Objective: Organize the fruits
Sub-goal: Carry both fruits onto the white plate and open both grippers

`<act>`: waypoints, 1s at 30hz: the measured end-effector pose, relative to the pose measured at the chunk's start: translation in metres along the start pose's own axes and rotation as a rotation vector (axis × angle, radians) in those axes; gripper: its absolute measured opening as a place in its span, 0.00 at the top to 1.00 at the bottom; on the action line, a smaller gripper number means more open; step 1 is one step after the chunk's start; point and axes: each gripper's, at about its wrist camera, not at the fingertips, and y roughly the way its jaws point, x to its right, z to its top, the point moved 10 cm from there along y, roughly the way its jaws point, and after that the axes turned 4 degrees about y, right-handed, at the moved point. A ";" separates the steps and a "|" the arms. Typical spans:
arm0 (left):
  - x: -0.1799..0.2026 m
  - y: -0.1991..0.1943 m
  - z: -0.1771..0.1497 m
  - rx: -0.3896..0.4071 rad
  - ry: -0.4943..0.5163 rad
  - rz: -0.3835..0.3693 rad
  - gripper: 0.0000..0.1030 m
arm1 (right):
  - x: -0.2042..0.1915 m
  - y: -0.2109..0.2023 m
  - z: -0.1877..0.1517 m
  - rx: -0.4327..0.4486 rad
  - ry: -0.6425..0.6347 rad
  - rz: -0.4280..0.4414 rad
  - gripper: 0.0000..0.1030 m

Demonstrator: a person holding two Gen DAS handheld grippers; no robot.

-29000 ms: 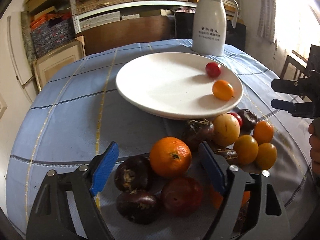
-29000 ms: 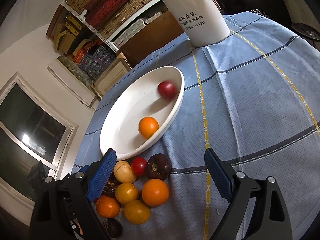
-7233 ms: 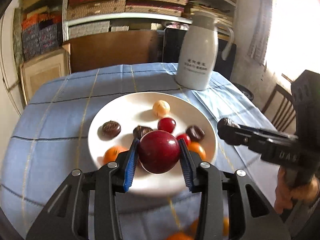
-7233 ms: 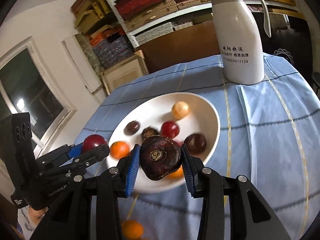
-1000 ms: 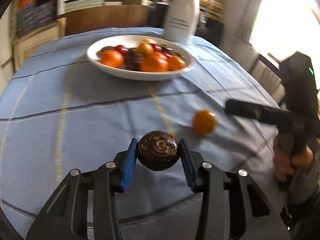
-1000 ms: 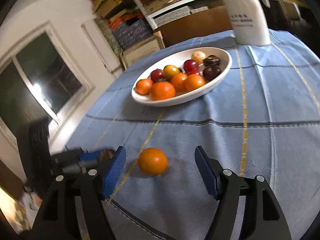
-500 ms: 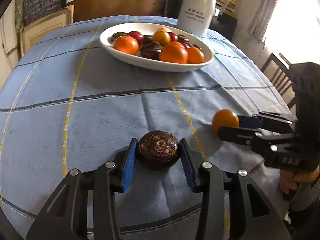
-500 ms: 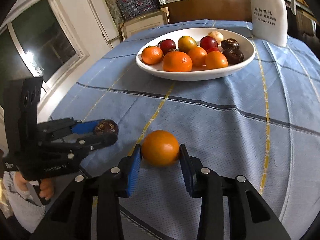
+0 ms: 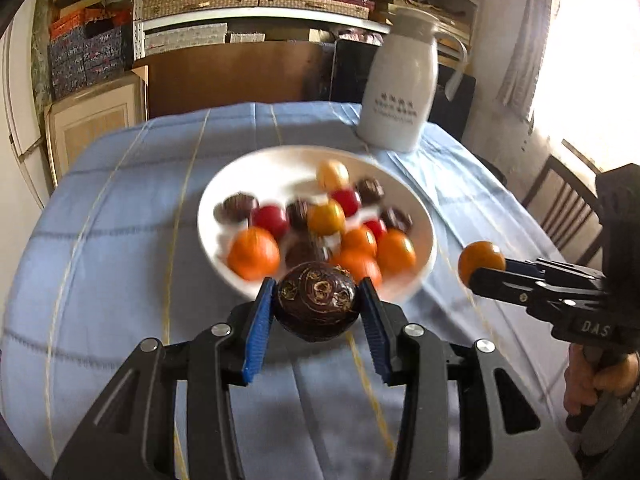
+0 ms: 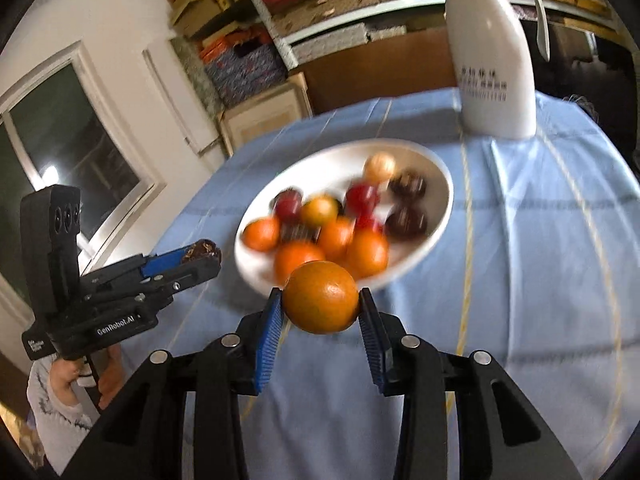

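Fruit sits clamped in both tools. The left tool (image 9: 316, 312) is clenched on a dark brown fruit (image 9: 316, 306), round, with a wrinkled skin marked by pale tan swirls (it looks like a passion fruit, though that is not certain). It hangs above the blue cloth of the table (image 9: 120, 208), just short of the near rim of the white plate (image 9: 216, 196). The right tool (image 10: 320, 312) grips an orange (image 10: 321, 297), smooth, glossy and evenly coloured, also held just before the plate's near rim. From the left wrist view the same orange (image 9: 481, 261) shows at the tip of the right tool (image 9: 486, 274), off the plate's right side and apart from it.

The plate stands near the middle of the table and holds a loose heap of blurred fruit: several oranges (image 9: 253, 253) toward the near side, small red fruits (image 9: 270, 221), a couple of yellow-orange ones (image 9: 326, 218), and dark brown ones (image 9: 235, 208) scattered toward the far side.

A white jug (image 9: 396, 92) with dark lettering stands behind the plate toward the table's far right edge.
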 end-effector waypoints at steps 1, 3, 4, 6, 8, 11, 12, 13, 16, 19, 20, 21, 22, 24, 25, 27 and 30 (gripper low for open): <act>-0.003 0.006 0.010 0.003 -0.006 0.003 0.60 | 0.001 0.003 0.011 0.009 0.004 -0.006 0.63; -0.008 0.016 0.026 0.006 -0.016 0.004 0.60 | 0.003 0.015 0.033 0.021 0.014 -0.013 0.63; -0.012 0.023 0.036 0.008 -0.024 0.008 0.60 | 0.004 0.023 0.045 0.025 0.022 -0.017 0.63; -0.019 0.038 0.052 0.008 -0.033 0.021 0.60 | 0.006 0.038 0.064 0.031 0.035 -0.020 0.63; -0.028 0.054 0.063 0.004 -0.042 0.039 0.60 | 0.008 0.059 0.082 0.031 0.067 -0.016 0.63; -0.042 0.082 0.078 -0.010 -0.059 0.071 0.60 | 0.013 0.086 0.098 0.022 0.110 -0.013 0.63; -0.046 0.088 0.080 -0.015 -0.070 0.070 0.60 | 0.015 0.095 0.102 0.018 0.120 -0.013 0.63; -0.051 0.099 0.082 -0.024 -0.088 0.062 0.60 | 0.016 0.104 0.106 0.009 0.127 -0.015 0.63; -0.058 0.118 0.081 -0.049 -0.109 0.057 0.60 | 0.017 0.123 0.109 -0.008 0.136 -0.022 0.63; -0.060 0.131 0.074 -0.072 -0.111 0.049 0.59 | 0.018 0.138 0.107 -0.030 0.157 -0.007 0.61; -0.061 0.132 0.073 -0.074 -0.112 0.052 0.57 | 0.019 0.141 0.105 -0.039 0.165 -0.002 0.58; -0.062 0.133 0.073 -0.070 -0.117 0.048 0.51 | 0.021 0.142 0.106 -0.038 0.175 0.005 0.56; -0.062 0.132 0.074 -0.065 -0.124 0.041 0.45 | 0.021 0.140 0.107 -0.033 0.185 0.013 0.56; -0.063 0.129 0.076 -0.055 -0.127 0.040 0.44 | 0.022 0.136 0.109 -0.022 0.198 0.025 0.56; -0.064 0.128 0.077 -0.052 -0.125 0.042 0.44 | 0.022 0.133 0.111 -0.015 0.198 0.027 0.56; -0.065 0.123 0.078 -0.044 -0.131 0.044 0.44 | 0.022 0.128 0.114 -0.001 0.197 0.024 0.54; -0.068 0.113 0.077 -0.031 -0.139 0.063 0.44 | 0.018 0.117 0.113 0.015 0.194 0.021 0.52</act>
